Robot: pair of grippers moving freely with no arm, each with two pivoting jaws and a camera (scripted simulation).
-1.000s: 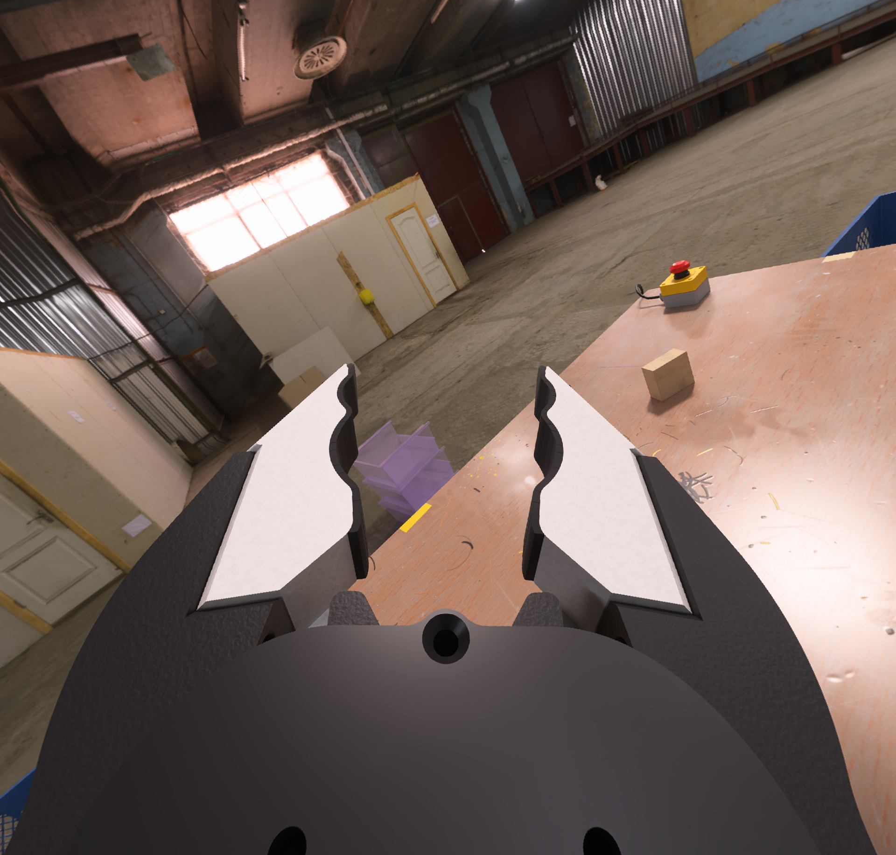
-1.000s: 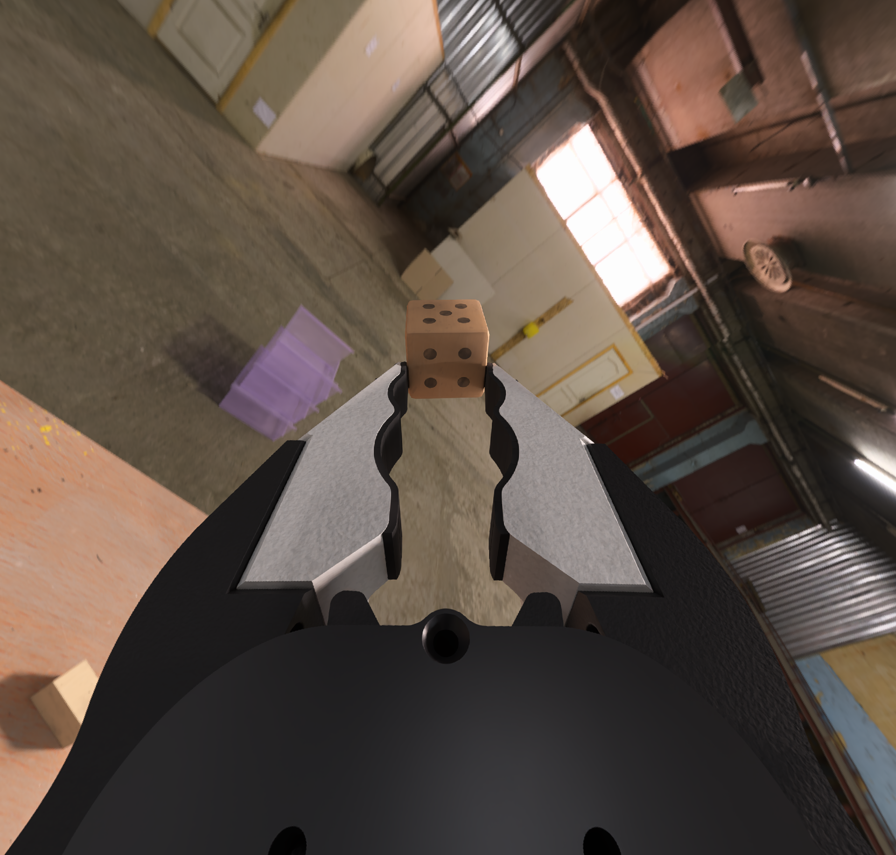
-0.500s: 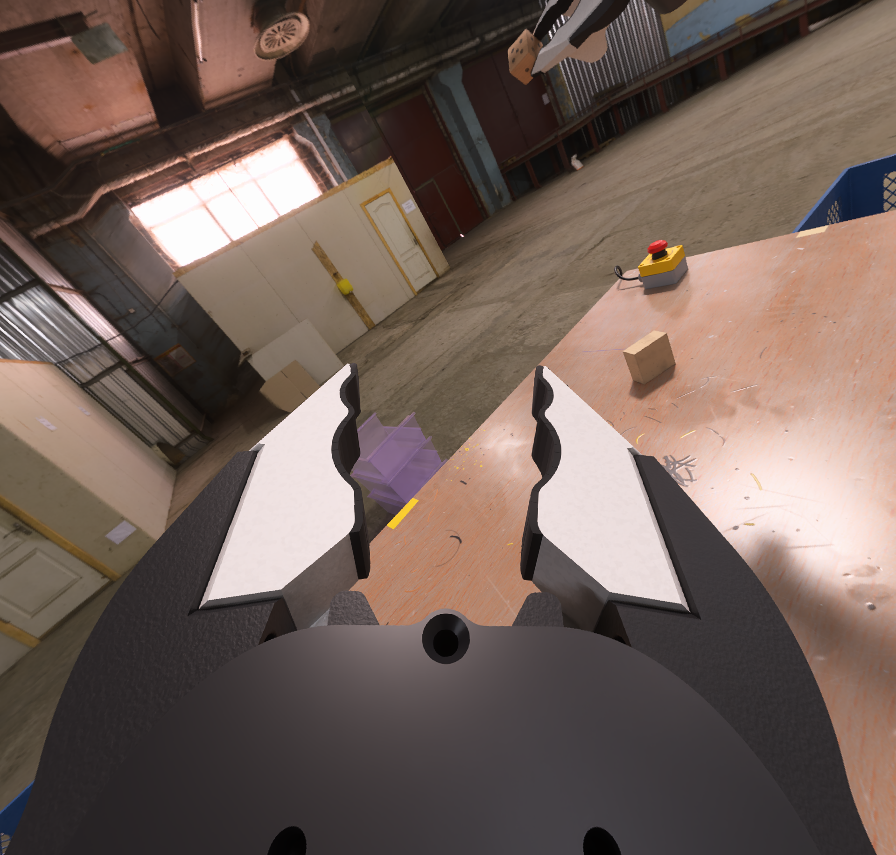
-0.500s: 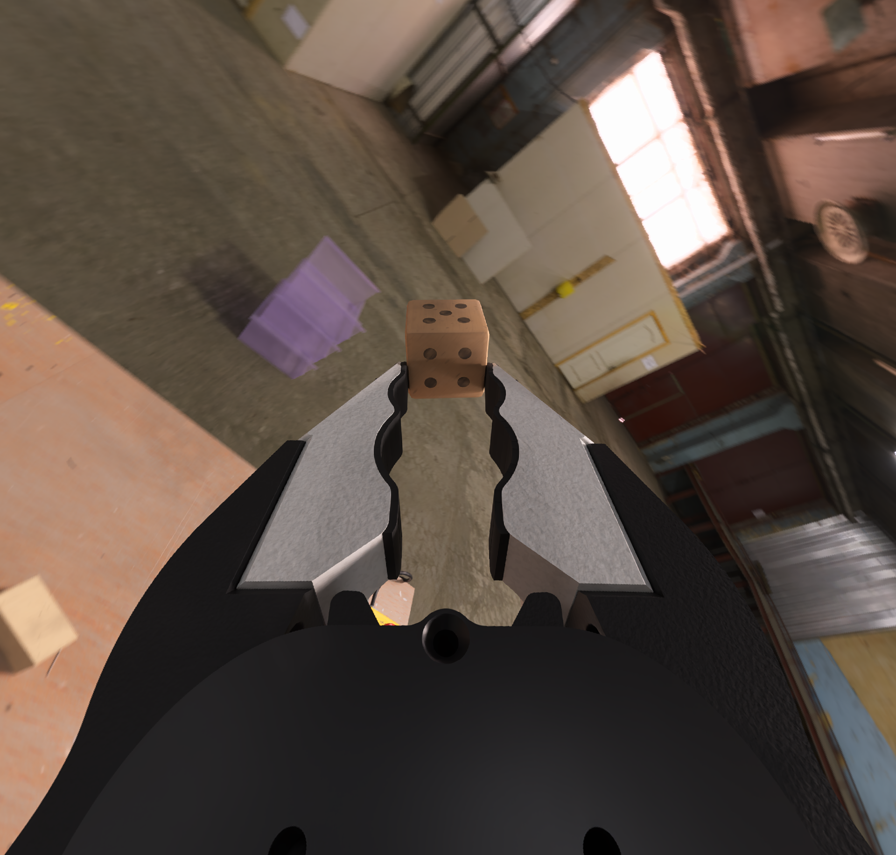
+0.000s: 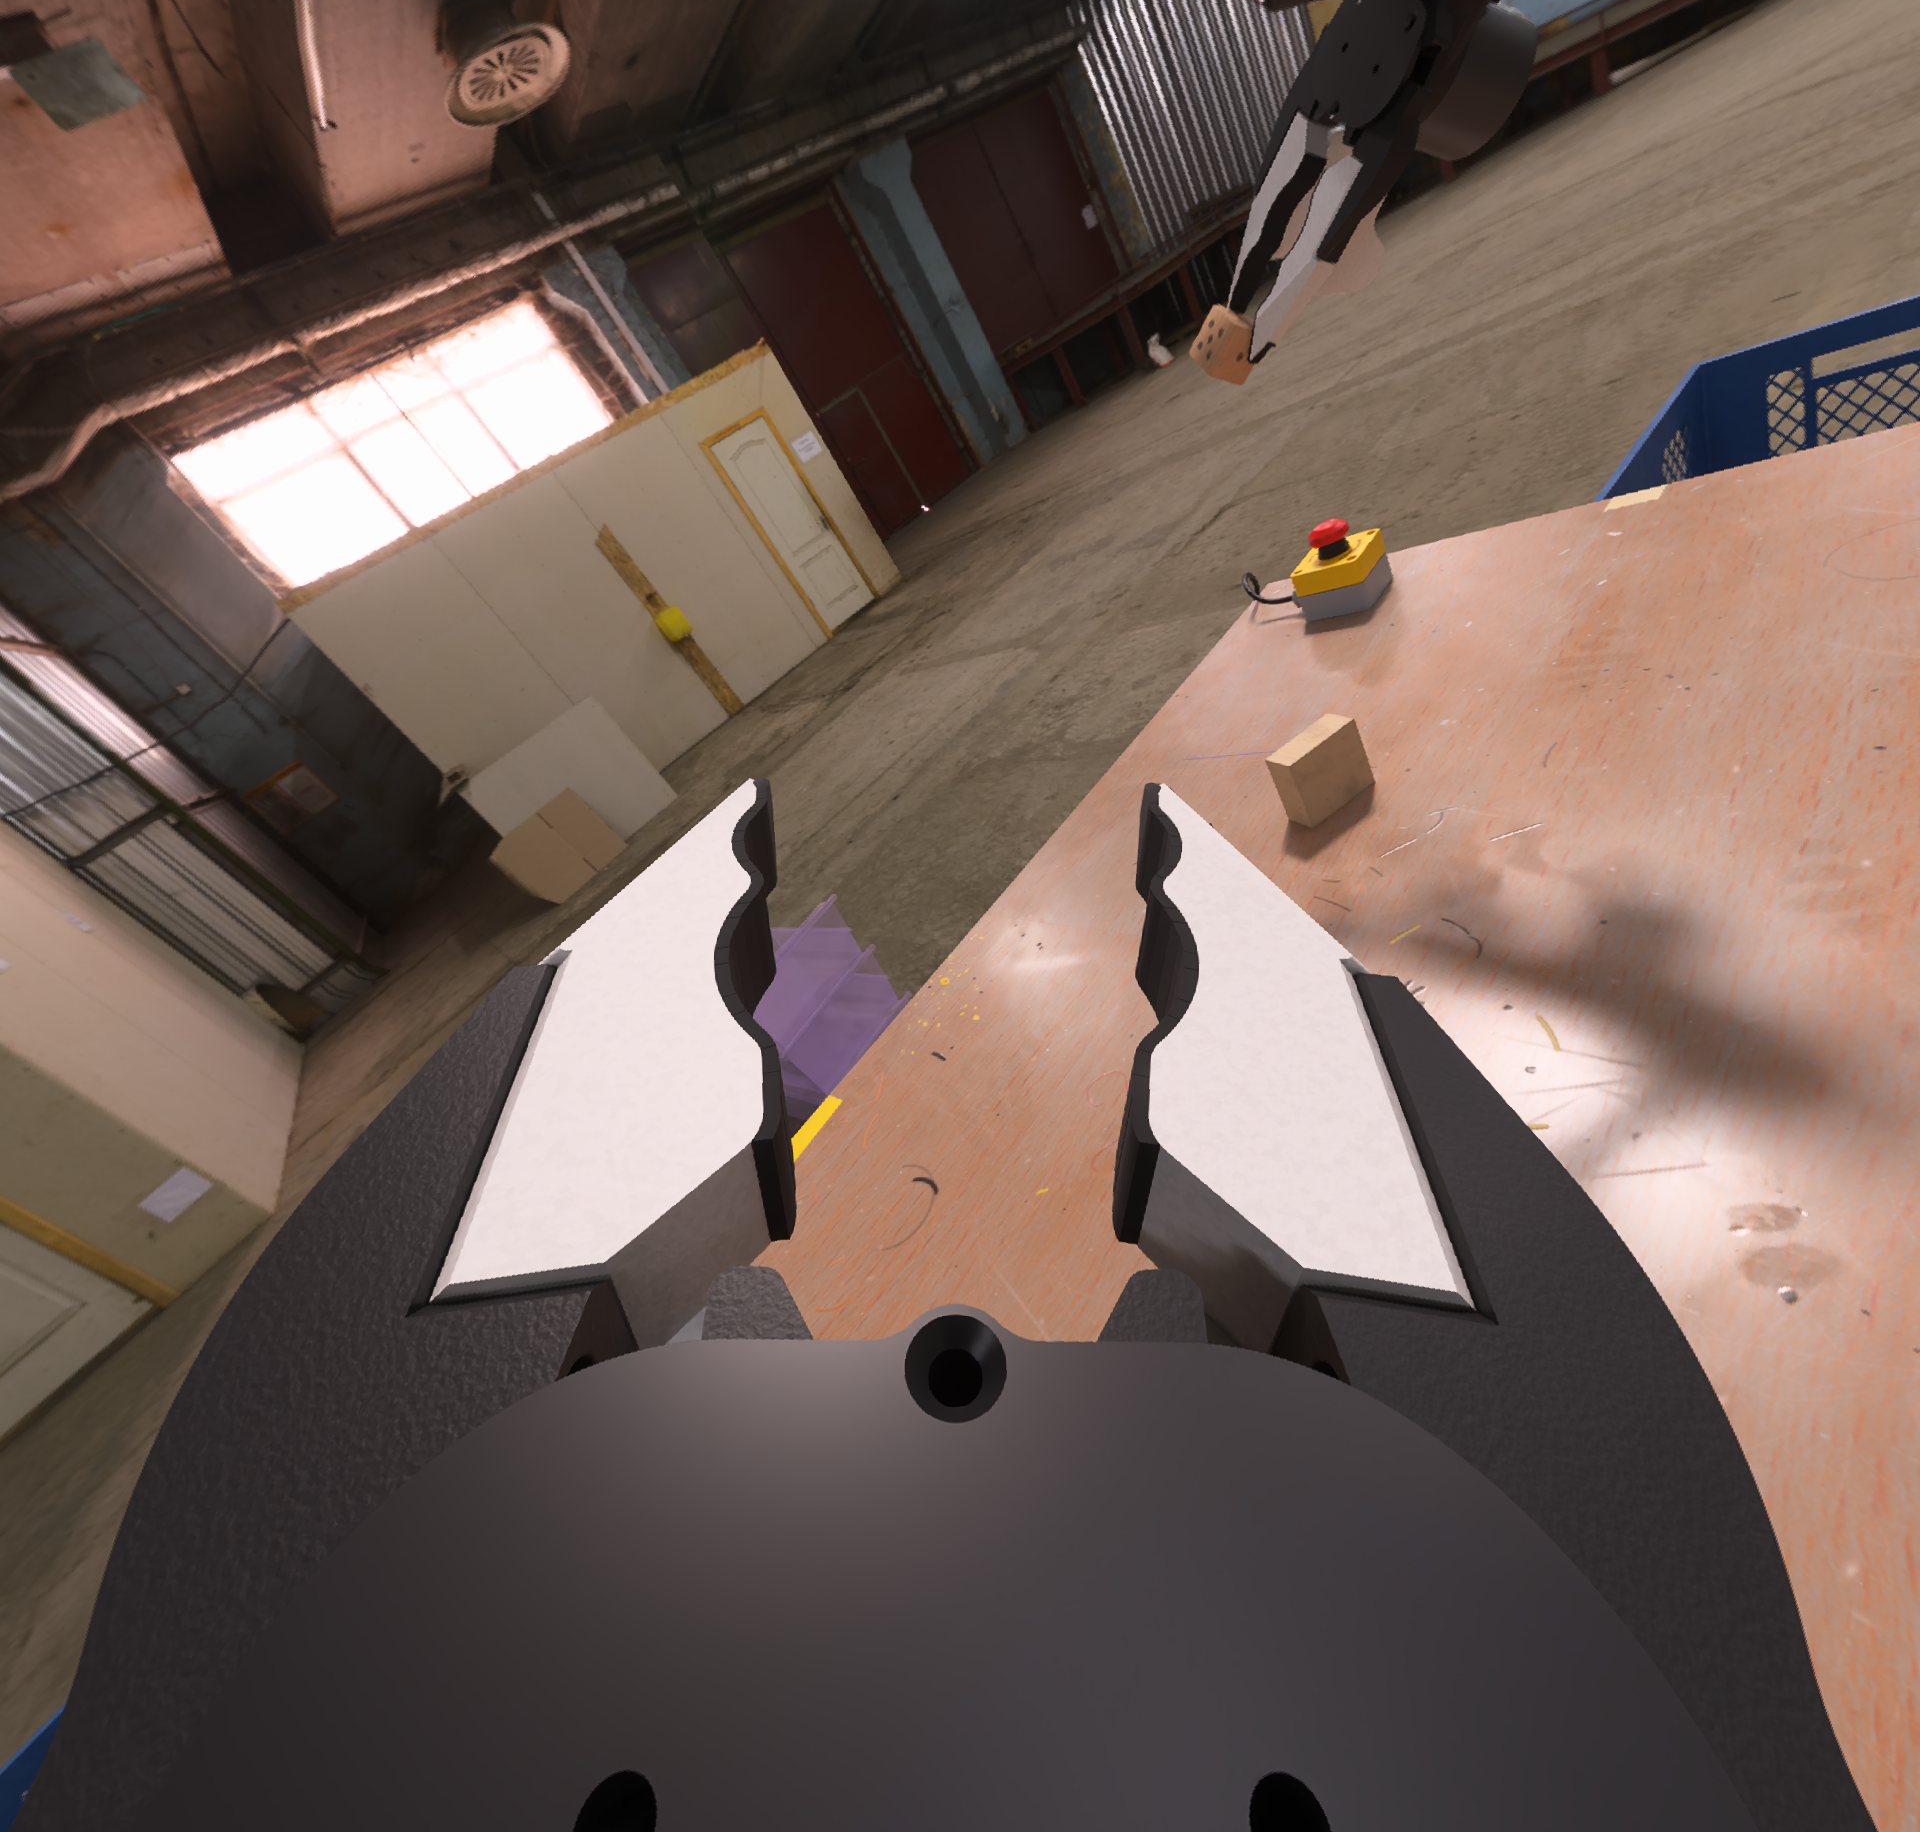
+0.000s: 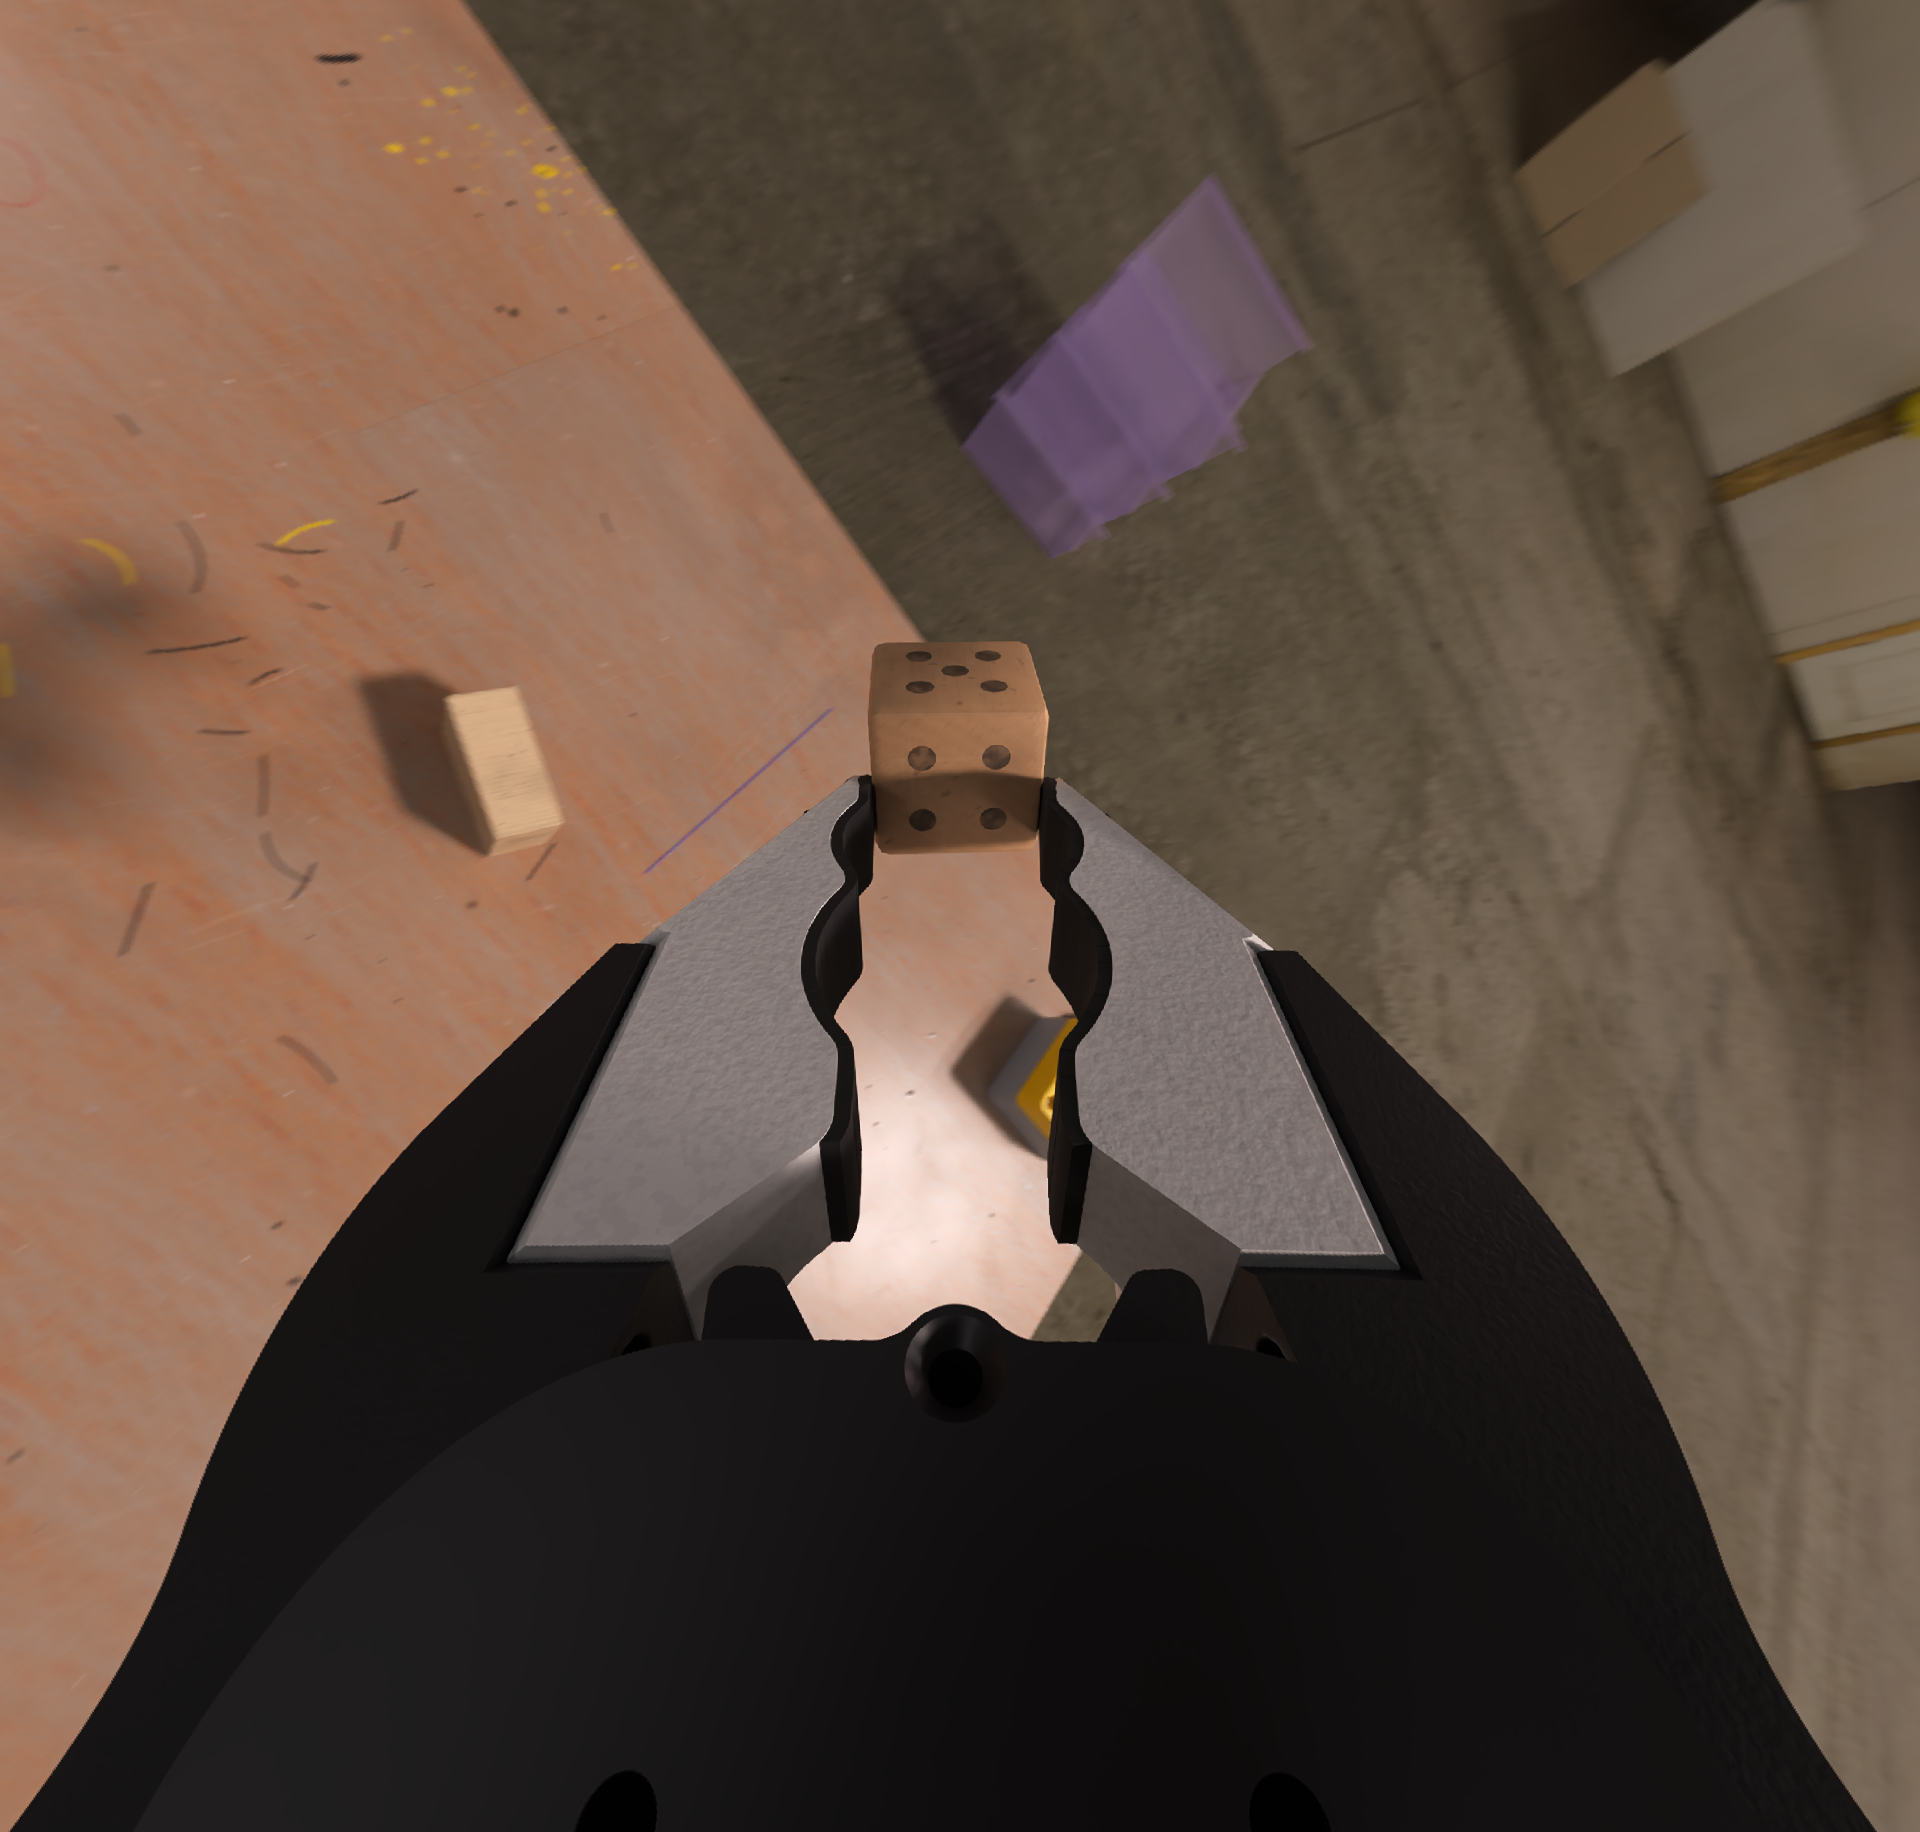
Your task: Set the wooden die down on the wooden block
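Observation:
My right gripper (image 6: 956, 795) is shut on the wooden die (image 6: 956, 743), a tan cube with dark pips, held at the fingertips high above the table. It also shows in the left wrist view (image 5: 1242, 354) with the die (image 5: 1221, 346) hanging in the air. The wooden block (image 6: 504, 769) lies on the table (image 6: 260, 328) to the left of the die; in the left wrist view the block (image 5: 1320, 769) lies ahead and right. My left gripper (image 5: 956, 806) is open and empty over the table's edge.
A yellow box with a red button (image 5: 1338, 567) sits beyond the block, partly seen between the right fingers (image 6: 1039, 1086). A blue crate (image 5: 1808, 400) stands past the table's far corner. A purple bin (image 6: 1132, 380) lies on the floor below the table edge.
My right gripper has tilted downward with the die, so the table and block now fill its view. In the left wrist view it has come lower. The left gripper has barely moved.

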